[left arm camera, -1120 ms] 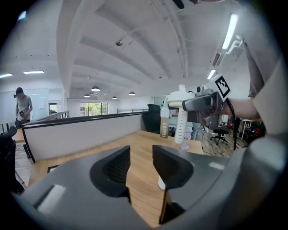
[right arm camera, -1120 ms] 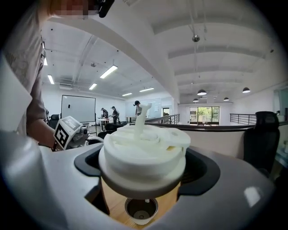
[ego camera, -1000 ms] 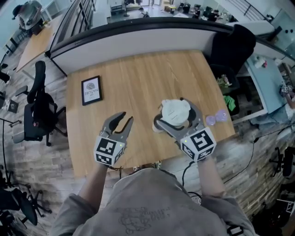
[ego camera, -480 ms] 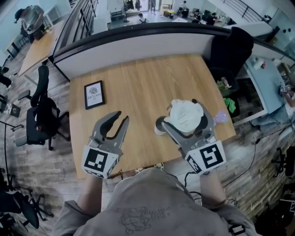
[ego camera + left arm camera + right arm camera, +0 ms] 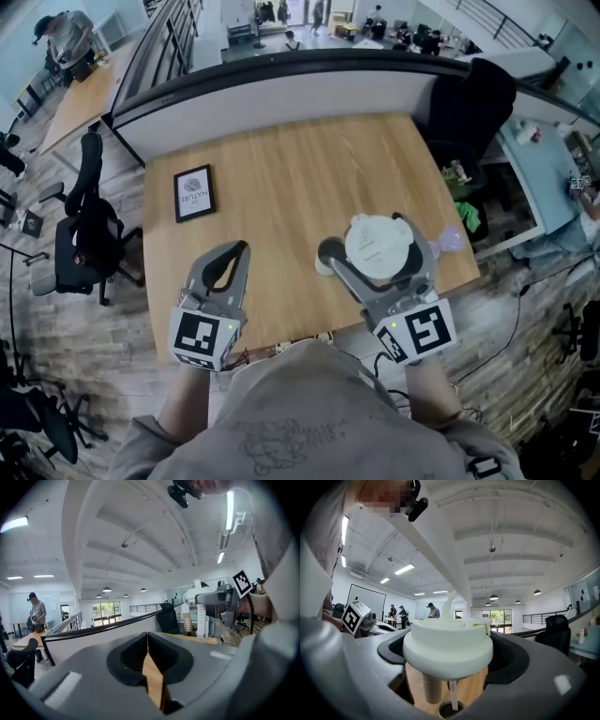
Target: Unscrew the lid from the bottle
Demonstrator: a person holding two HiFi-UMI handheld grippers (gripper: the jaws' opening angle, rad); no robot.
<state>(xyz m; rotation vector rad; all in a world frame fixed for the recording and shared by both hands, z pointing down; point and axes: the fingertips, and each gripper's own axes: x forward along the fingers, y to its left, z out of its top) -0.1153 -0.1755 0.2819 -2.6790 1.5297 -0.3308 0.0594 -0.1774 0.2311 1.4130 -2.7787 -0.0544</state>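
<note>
Two grippers are over the front half of the wooden table (image 5: 281, 159), and only one of them has anything in it. My right gripper (image 5: 373, 240) is clamped on the white lid (image 5: 378, 251). In the right gripper view its jaws press on the lid's round rim from either side, and the lid fills the gap between them. The lid is off the bottle (image 5: 327, 253) and held above the table, near the front right corner.

A thin white straw (image 5: 452, 693) hangs straight down from the lid's underside, with a thicker beige tube (image 5: 432, 684) just beside it. The bottle stands upright on the table below, its dark open mouth right under the straw's lower end. I cannot tell whether the tip is inside the mouth or just above it. In the head view the bottle shows only as a dark ring at the lid's left side, partly under one jaw.

My left gripper (image 5: 240, 249) is closed and empty. In the left gripper view its jaws meet along one line, and only the table's wood shows through the slit below. It is near the front edge, to the left of the bottle and well apart from it, with its tips pointing toward the far edge.

A black picture frame (image 5: 194, 192) lies flat near the left edge, toward the far left corner. A small pale purple thing (image 5: 450, 238) sits at the right edge, just beside my right gripper. It is too blurred for me to tell what it is.
</note>
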